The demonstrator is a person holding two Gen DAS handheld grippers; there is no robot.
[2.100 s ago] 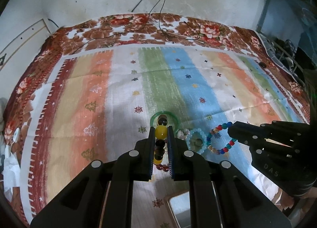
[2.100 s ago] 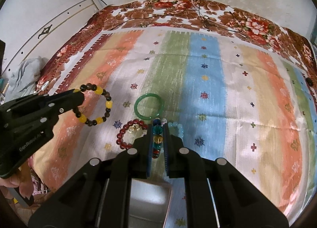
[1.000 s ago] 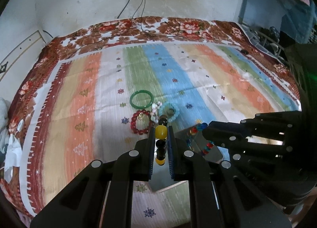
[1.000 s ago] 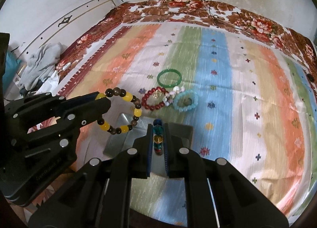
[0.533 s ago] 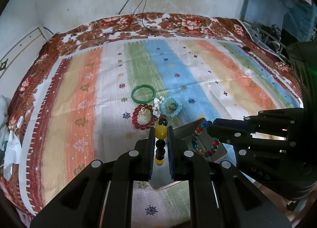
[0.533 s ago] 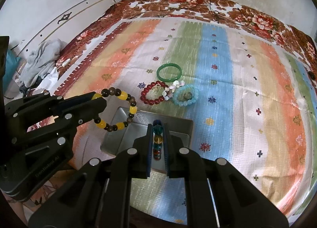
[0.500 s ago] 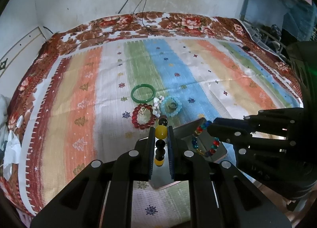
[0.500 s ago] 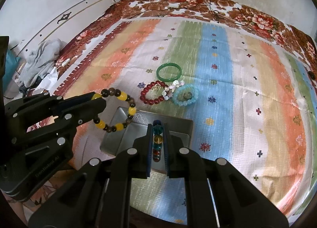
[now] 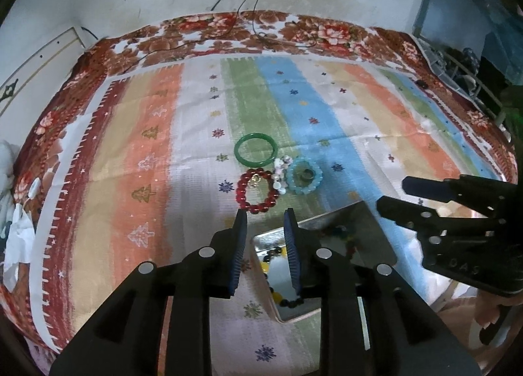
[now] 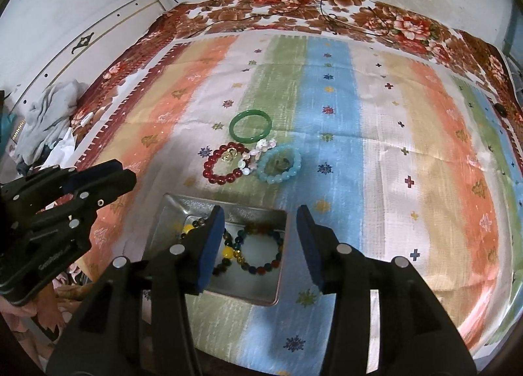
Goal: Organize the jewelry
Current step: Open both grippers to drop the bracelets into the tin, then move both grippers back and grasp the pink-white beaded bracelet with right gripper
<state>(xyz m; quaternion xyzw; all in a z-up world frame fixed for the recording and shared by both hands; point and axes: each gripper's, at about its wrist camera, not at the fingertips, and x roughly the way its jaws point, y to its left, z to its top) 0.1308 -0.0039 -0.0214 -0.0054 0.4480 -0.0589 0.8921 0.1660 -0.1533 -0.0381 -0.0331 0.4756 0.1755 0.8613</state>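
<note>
Both my tools have just been opening with nothing between the pads: my left tool (image 9: 265,219) stands a little spread, my right tool (image 10: 261,212) spread wider, over the shallow square silver metal tin (image 10: 170,212) on the striped bedspread (image 10: 408,134). In the tin lie the dark-and-yellow beaded bracelet (image 10: 225,255) and the multicoloured beaded bracelet (image 10: 261,264). Beyond it on the bed wait the smooth green bangle (image 10: 251,126), the red beaded bracelet (image 10: 225,163), a small cluster of pale pearly beads (image 10: 255,155) and the light blue beaded bracelet (image 10: 279,163), the cluster touching both of those. I judge the bangle stiff, slick and breakable, best pinched across its rim; the beaded loops are light and floppy, so I would nip a single bead. The right view shows the tin's contents plainly; the left hides most behind my own fingers.
</note>
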